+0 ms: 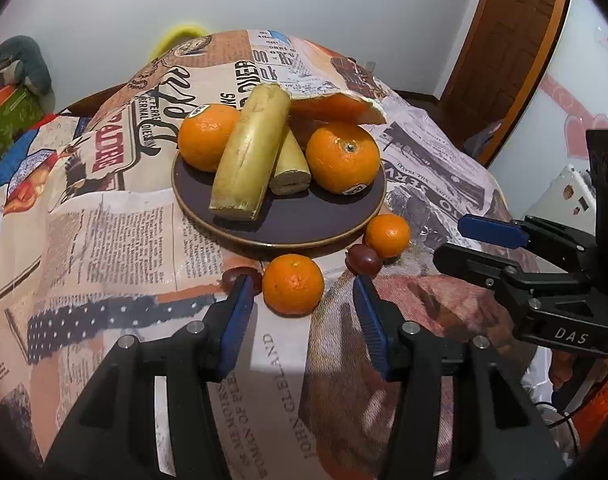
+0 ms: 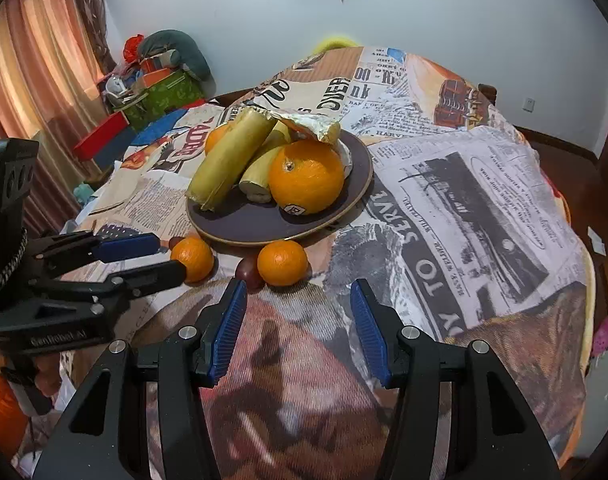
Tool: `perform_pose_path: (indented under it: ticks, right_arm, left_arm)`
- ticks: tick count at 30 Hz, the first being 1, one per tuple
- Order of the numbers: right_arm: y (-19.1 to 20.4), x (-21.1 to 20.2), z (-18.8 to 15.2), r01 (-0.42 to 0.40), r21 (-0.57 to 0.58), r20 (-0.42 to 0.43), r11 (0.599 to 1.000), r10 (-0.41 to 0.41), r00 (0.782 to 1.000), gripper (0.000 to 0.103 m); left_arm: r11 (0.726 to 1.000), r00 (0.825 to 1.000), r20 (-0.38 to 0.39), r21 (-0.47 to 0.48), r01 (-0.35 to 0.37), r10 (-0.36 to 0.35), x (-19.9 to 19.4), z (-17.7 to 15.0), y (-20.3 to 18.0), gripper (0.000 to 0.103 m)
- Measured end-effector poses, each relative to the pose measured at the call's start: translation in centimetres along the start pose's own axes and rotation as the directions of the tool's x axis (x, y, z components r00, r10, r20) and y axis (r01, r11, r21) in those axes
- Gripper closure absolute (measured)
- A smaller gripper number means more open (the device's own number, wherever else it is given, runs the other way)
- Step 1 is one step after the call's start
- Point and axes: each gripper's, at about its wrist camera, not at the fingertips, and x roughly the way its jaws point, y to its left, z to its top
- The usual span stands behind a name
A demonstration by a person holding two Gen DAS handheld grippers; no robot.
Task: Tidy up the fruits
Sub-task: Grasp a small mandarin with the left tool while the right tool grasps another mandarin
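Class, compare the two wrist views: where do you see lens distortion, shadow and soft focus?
Left wrist view: fisheye bends the door frame and darkens the corners; the left gripper casts shadow on the tablecloth. Right wrist view: the curtain and wall edges bow; the cloth's print under the open right gripper looks soft, while the plate stays sharp.

on my table i have the plate [image 1: 280,224] holding two oranges [image 1: 343,157] with bananas [image 1: 248,152] between; before it lie two mandarins [image 1: 293,285] and grapes [image 1: 363,260] on the cloth [image 1: 116,240].
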Motion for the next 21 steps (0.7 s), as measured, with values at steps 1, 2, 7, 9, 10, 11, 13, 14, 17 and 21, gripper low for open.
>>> perform_pose_path:
  ticks: [1,2,7,9,10,11,13,14,17,21]
  right_arm:
    - [0.0,0.2,0.1,-0.006,0.002,-0.004,1.000,0.006,1.000,0.053]
    - [0.0,0.5,0.2,-0.013,0.003,-0.008,1.000,0.013,1.000,0.053]
    - [0.4,1.6,0.6,-0.029,-0.005,-0.015,1.000,0.029,0.999,0.055]
    - [0.4,2.1,0.8,-0.034,-0.005,-0.020,0.999,0.033,0.999,0.061]
    - [0.3,2.4,0.8,-0.033,0.000,-0.023,0.999,0.033,0.999,0.063]
    - [0.2,2.6,0.9,-0.035,0.005,-0.026,0.999,0.035,0.999,0.064]
    - [0.1,3.0,1.0,-0.045,0.018,-0.036,0.999,0.046,0.998,0.065]
    - [0.1,3.1,1.0,-0.053,0.023,-0.037,0.998,0.054,0.998,0.065]
    - [0.5,3.4,0.9,-0.067,0.016,-0.053,0.998,0.068,0.996,0.071]
    - [0.9,3.3,0.8,-0.053,-0.005,-0.050,0.999,0.053,0.997,0.072]
  left_arm:
    - [1.000,1.000,-0.003,0.009,-0.005,0.005,0.3,0.1,-0.1,0.053]
    - [1.000,1.000,-0.005,0.015,-0.009,0.009,0.5,0.1,-0.2,0.055]
    - [0.999,0.999,-0.005,0.028,-0.040,0.040,1.5,0.2,-0.2,0.060]
    - [0.999,0.999,-0.007,0.029,-0.037,0.037,1.7,0.1,-0.2,0.063]
    - [0.998,0.999,-0.005,0.034,-0.046,0.046,1.8,0.1,-0.2,0.064]
    - [0.998,0.999,-0.002,0.039,-0.053,0.053,1.9,0.1,-0.2,0.066]
    - [0.998,0.999,0.002,0.042,-0.051,0.051,1.9,0.1,-0.1,0.066]
    - [0.998,0.999,0.003,0.041,-0.049,0.049,2.0,0.1,-0.1,0.066]
    - [0.998,0.999,0.005,0.038,-0.041,0.041,1.9,0.0,0.1,0.066]
    - [1.000,1.000,0.003,0.026,-0.017,0.017,1.6,0.0,0.3,0.067]
